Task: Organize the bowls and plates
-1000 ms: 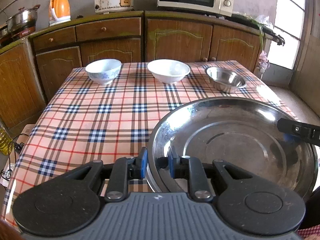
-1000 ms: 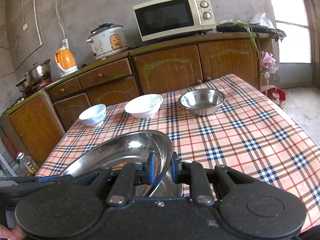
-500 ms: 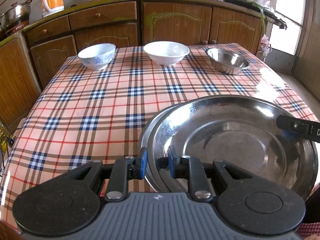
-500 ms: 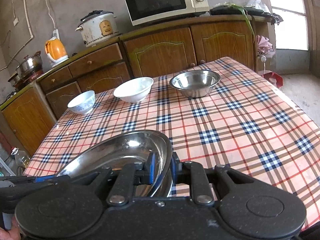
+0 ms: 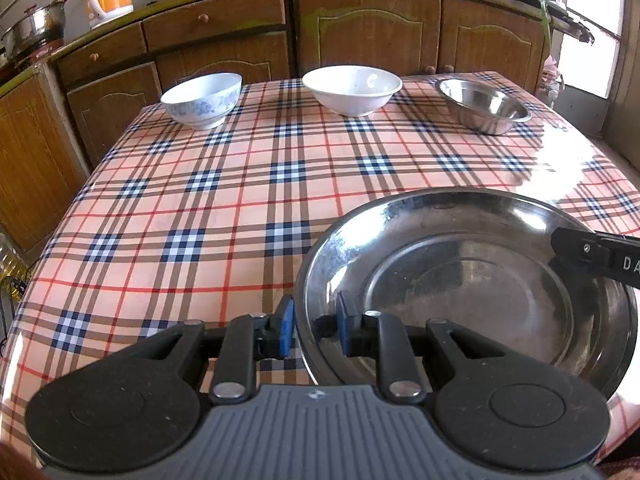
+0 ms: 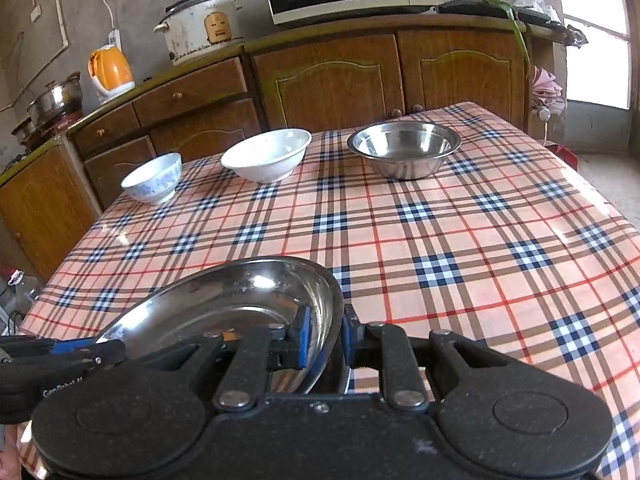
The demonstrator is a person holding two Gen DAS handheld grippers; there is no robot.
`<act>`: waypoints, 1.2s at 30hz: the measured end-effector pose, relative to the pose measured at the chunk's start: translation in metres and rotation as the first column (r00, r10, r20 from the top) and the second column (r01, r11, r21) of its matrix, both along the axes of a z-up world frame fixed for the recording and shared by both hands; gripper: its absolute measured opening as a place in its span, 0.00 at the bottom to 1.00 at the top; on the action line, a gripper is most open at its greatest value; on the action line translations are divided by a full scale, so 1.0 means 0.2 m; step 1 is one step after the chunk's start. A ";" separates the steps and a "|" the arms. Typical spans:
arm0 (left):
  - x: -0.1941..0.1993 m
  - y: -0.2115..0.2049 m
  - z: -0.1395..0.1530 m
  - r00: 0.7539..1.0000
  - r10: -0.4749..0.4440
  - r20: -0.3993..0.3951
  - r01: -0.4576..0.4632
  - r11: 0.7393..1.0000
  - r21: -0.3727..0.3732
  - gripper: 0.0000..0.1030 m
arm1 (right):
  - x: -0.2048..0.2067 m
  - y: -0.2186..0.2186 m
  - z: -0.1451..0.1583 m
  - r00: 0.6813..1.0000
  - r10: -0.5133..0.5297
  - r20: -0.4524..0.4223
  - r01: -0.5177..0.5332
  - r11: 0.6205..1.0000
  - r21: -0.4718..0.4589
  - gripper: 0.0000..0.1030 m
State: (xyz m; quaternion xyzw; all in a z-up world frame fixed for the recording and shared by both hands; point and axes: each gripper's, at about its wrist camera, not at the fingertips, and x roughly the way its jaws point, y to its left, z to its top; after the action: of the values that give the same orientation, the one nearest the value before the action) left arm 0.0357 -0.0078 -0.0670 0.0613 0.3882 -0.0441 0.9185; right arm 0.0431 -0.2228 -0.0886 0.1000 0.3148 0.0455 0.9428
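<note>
A steel plate (image 5: 472, 280) is gripped at opposite rims by the left claw (image 5: 314, 326) and right claw (image 6: 323, 338), low over the desk (image 5: 240, 208); three bowls at the far edge remain unstacked.

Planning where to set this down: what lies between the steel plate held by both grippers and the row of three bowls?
Only bare checked tablecloth lies between the steel plate and the bowls, clearest in the right wrist view.

Readable lettering
White letters "DA", cut off at the frame edge, on the right gripper (image 5: 596, 258); partly legible white lettering starting "Gen" on the left gripper (image 6: 60, 384)
</note>
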 end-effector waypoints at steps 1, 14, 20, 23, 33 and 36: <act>0.01 0.00 -0.01 1.000 0.002 0.000 -0.002 1.000 0.002 0.21 | 0.01 0.01 -0.01 1.000 0.003 0.000 -0.003 1.000 -0.011 0.21; 0.05 -0.01 -0.06 1.000 0.004 -0.005 -0.004 1.000 0.015 0.29 | 0.06 0.05 -0.06 0.999 0.031 -0.014 -0.031 0.997 -0.065 0.31; 0.04 0.01 -0.06 1.000 0.019 -0.007 -0.019 1.000 0.002 0.41 | 0.03 0.00 -0.04 1.000 -0.002 -0.016 0.001 0.999 -0.043 0.41; 0.04 0.02 -0.04 0.999 0.032 0.005 -0.032 0.999 -0.001 0.54 | 0.01 -0.05 -0.02 0.999 -0.042 -0.008 0.042 0.999 -0.021 0.52; 0.12 0.03 -0.11 0.998 0.025 -0.059 -0.026 1.000 -0.014 0.67 | 0.09 -0.08 -0.10 0.994 -0.010 -0.110 0.017 0.998 0.067 0.57; 0.16 0.03 -0.14 0.997 0.019 -0.079 -0.022 0.999 -0.029 0.70 | 0.12 -0.09 -0.15 0.989 -0.003 -0.148 0.016 0.996 0.084 0.57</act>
State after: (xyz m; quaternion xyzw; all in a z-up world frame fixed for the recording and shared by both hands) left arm 0.0677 -0.0016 -0.0942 0.0418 0.4241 -0.0428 0.9036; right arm 0.0668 -0.2399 -0.1178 0.1448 0.3810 0.0468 0.9120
